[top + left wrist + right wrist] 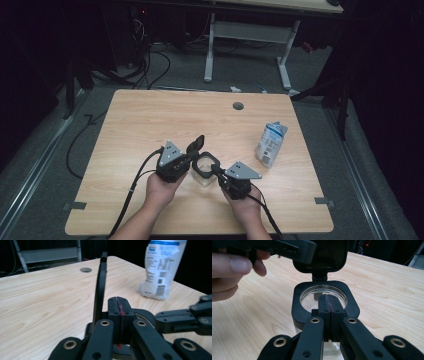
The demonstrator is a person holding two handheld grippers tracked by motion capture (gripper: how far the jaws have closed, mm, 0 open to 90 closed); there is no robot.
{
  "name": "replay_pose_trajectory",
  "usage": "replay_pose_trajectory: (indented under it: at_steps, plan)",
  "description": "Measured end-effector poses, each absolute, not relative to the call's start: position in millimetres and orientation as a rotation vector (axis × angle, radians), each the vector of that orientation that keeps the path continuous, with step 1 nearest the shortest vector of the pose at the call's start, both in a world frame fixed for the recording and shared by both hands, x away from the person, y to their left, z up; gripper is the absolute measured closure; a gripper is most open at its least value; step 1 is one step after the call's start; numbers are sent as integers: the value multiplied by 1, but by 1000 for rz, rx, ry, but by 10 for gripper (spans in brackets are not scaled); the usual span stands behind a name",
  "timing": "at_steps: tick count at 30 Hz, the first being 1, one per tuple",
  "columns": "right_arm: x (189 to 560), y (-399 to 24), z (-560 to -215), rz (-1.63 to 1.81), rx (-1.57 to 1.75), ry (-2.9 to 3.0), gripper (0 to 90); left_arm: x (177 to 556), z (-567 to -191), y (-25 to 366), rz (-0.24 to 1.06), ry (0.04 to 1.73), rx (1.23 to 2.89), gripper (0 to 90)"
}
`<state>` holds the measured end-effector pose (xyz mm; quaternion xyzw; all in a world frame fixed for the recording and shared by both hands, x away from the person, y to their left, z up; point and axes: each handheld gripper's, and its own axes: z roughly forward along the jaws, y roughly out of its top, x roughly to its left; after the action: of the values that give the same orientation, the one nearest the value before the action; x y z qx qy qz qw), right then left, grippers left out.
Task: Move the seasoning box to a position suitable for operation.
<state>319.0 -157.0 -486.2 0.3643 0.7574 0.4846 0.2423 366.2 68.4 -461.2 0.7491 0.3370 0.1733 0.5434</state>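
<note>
**Lid raised, jar steadied between both grippers**

I start with the table [150, 125], a pale wooden top with a round cable hole [238, 106] near its far edge. On my right side of it, well apart from the work, stands a white and blue carton [270, 144], upright and untouched.

The work itself sits near the front edge, midway between my hands: a small clear jar [204, 172] with a black squarish collar around its round mouth. Its hinged black lid [195, 145] stands up on the left side of the jar as the high view shows it, swung open and nearly upright. In the right gripper view the mouth is bare and, as far as I can tell, the jar is empty.

My left gripper [192, 160] has its jaws pressed together; in the left gripper view the lid [100, 290] rises just beside the closed tips, on their left, and I cannot tell whether they touch it or merely back it. My right gripper [218, 172] is also fully closed, with nothing between the pads; its tips [329, 305] lie over the near rim of the collar [298, 302], pointing across the mouth toward the hinge.

What the next move turns on, I judge: the hinge lies on the left gripper's side, so the lid swings toward and away from the right gripper. The left gripper is the nearer one to move it.
</note>
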Motion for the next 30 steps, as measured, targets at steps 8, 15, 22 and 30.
replay_pose_trajectory:
  at_steps: [8, 15, 22, 30]
  plan:
    - [320, -158, -488, 1343, 994, 2067, 900, 369, -461, 71, 431, 824, 1770, 900]
    - [320, -159, -489, 1351, 982, 2066, 900, 371, -462, 72, 434, 852, 1768, 900]
    - [319, -159, -489, 1358, 973, 2066, 900, 372, -464, 70, 430, 856, 1783, 900]
    - [319, -161, -487, 1355, 991, 2082, 896, 364, -459, 73, 429, 820, 1795, 856]
